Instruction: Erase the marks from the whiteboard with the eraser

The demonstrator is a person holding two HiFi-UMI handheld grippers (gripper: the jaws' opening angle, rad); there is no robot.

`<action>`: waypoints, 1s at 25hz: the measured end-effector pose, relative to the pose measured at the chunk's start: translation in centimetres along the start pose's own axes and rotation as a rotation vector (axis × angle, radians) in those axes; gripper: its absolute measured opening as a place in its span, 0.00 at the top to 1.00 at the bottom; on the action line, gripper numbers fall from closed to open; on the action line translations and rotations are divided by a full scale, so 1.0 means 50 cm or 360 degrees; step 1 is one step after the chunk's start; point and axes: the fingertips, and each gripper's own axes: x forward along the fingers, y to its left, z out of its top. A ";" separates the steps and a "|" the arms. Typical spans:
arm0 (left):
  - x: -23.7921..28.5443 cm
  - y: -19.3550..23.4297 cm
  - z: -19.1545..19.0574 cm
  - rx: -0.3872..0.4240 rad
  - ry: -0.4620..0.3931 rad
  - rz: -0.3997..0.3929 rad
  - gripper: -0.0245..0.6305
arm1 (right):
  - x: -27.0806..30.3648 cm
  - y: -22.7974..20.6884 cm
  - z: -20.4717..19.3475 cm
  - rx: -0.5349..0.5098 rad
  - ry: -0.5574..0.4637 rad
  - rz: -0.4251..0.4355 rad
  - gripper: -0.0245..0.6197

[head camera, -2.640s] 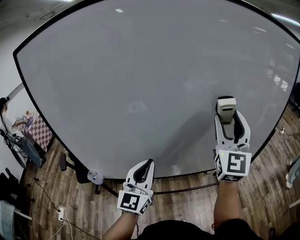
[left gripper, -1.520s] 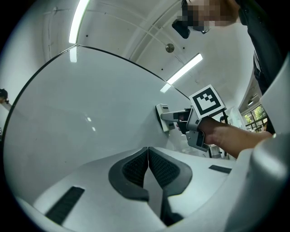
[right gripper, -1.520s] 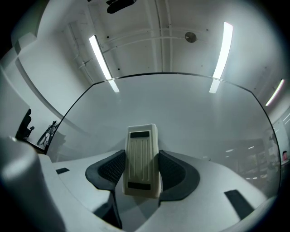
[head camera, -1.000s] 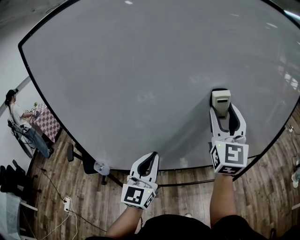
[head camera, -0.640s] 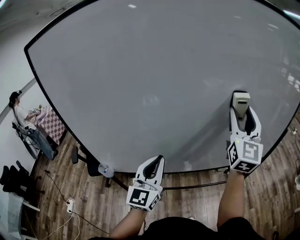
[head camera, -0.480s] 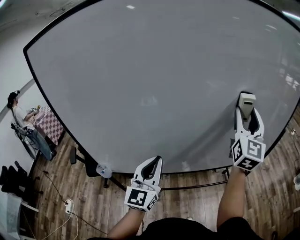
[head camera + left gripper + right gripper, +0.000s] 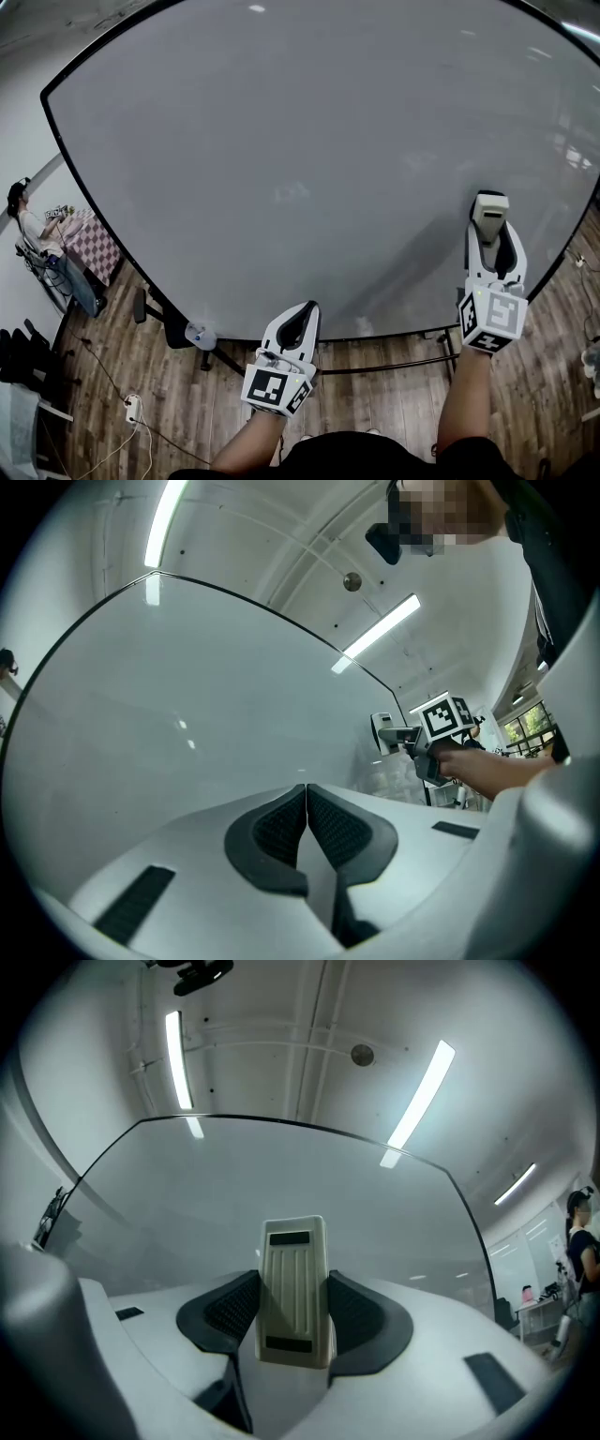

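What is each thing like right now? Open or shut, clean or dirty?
whiteboard, upright, looks clean apart from a faint smudge.
eraser, clamped between the right gripper's jaws, up at the whiteboard.
right gripper, shut on the eraser.
left gripper, jaws together, holding nothing.

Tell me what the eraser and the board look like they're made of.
The eraser seems hard cream plastic, matte, judging by the moulded ribs on its back. The board is a smooth, glossy sheet, perhaps coated steel or glass; it mirrors the ceiling lights.
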 end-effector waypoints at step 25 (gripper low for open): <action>0.009 0.001 -0.015 0.0049 0.0022 0.0025 0.93 | -0.198 0.310 -0.149 -0.0115 0.0070 0.0613 0.57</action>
